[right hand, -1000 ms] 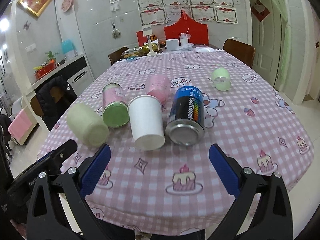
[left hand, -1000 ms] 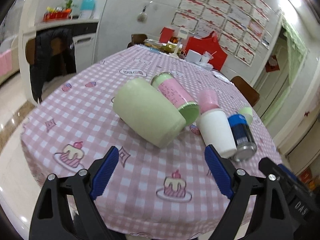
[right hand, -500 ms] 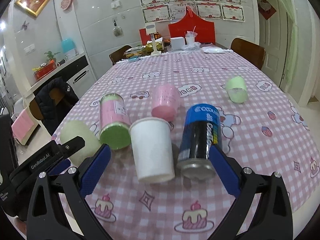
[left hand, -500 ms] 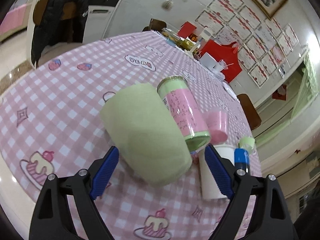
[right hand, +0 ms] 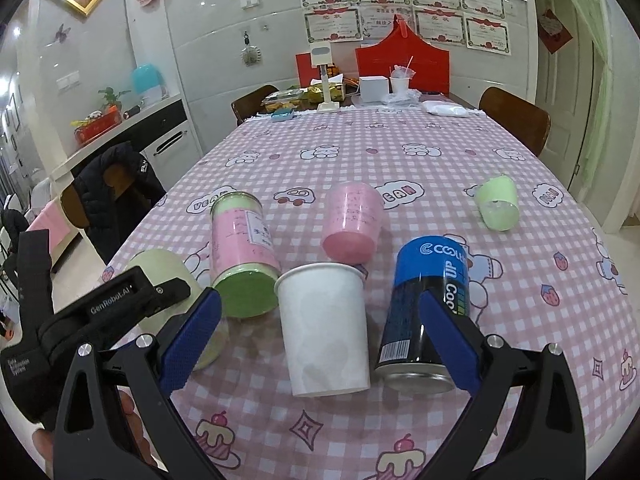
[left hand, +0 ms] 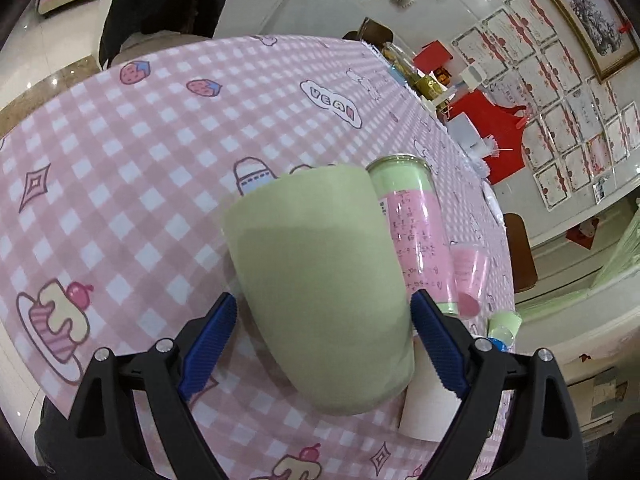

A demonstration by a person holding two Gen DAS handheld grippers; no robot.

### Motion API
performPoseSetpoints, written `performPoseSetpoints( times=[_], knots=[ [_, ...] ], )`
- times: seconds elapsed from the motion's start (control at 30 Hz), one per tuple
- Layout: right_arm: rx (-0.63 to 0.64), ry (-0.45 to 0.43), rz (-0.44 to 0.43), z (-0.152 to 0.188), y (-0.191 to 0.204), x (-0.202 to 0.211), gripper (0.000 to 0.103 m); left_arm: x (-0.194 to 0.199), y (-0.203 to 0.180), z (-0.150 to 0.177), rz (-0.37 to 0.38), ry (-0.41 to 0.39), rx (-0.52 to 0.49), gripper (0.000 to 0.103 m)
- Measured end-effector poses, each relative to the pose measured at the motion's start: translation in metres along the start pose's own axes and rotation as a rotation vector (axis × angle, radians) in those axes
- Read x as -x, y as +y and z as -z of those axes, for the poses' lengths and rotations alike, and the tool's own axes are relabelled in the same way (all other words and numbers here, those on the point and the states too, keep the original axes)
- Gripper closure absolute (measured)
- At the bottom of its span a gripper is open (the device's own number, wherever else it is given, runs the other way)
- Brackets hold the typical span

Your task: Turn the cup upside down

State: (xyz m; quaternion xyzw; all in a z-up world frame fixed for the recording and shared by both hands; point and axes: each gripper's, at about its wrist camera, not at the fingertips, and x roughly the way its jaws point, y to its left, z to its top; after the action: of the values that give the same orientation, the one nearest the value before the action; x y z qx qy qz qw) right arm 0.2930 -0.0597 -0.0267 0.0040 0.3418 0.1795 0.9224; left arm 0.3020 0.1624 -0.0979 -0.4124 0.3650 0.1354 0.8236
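Cup: pale green cup (left hand: pixel 320 292), lying on its side near the table's (right hand: pixel 400 152) left front edge, beside the pink-and-green canister (right hand: pixel 244 256).
Left gripper (left hand: pixel 322 336): spread wide, blue pads (left hand: pixel 208 340) flanking the cup's wall, contact not certain.
Right gripper (right hand: pixel 316 340): wide open, empty, hovering before the white paper cup (right hand: pixel 324 328).
Handling: probably light, stiff, smooth-walled; best taken mid-body across the widest part.
Hidden: cup's mouth and rim out of sight; near end blurred; material unclear.

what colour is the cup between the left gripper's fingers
Pale green cup, matte and plain; clearest in the left wrist view.
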Motion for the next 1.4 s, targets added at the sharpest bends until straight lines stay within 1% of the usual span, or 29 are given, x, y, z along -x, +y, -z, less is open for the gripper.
performPoseSetpoints(
  times=[0.07,0.1,0.23,0.3,0.4,0.43,0.5,0.57,0.8,0.9,1.03,1.27,1.4],
  knots=[
    [-0.001,0.005,0.006,0.002,0.0,0.0,0.008,-0.001,-0.008,0.0,-0.009,0.007,-0.098,0.019],
    [-0.002,0.007,0.008,0.003,0.0,0.0,0.008,-0.001,-0.011,0.001,-0.009,0.017,-0.129,0.02],
    [-0.025,0.02,0.015,0.008,-0.005,0.0,0.008,0.0,-0.014,-0.002,-0.002,0.049,-0.194,0.023],
    [-0.041,0.024,0.01,0.01,-0.009,0.001,0.008,0.002,-0.013,-0.003,-0.013,0.056,-0.222,0.023],
    [-0.055,0.025,0.017,0.014,-0.014,0.005,0.008,0.011,-0.019,0.006,-0.016,0.074,-0.344,0.024],
    [-0.061,0.022,0.019,0.015,-0.016,0.007,0.008,0.014,-0.02,0.01,-0.032,0.077,-0.377,0.025],
    [-0.067,0.016,0.018,0.017,-0.018,0.01,0.008,0.017,-0.021,0.014,-0.049,0.082,-0.42,0.025],
    [-0.075,0.008,0.02,0.02,-0.021,0.014,0.008,0.022,-0.022,0.018,-0.036,0.09,-0.452,0.025],
    [-0.1,-0.018,0.01,0.031,-0.027,0.029,0.008,0.045,-0.028,0.045,-0.069,0.048,-0.599,0.026],
    [-0.122,-0.022,-0.012,0.036,-0.031,0.035,0.008,0.052,-0.03,0.055,-0.065,0.028,-0.631,0.026],
    [-0.125,-0.044,0.012,0.042,-0.034,0.043,0.008,0.061,-0.035,0.068,-0.051,0.008,-0.66,0.027],
    [-0.156,-0.048,0.019,0.053,-0.046,0.05,0.008,0.061,-0.051,0.09,-0.021,0.02,-0.712,0.027],
    [-0.164,-0.042,0.026,0.059,-0.052,0.052,0.008,0.056,-0.057,0.102,0.002,0.045,-0.735,0.027]
  ],
)
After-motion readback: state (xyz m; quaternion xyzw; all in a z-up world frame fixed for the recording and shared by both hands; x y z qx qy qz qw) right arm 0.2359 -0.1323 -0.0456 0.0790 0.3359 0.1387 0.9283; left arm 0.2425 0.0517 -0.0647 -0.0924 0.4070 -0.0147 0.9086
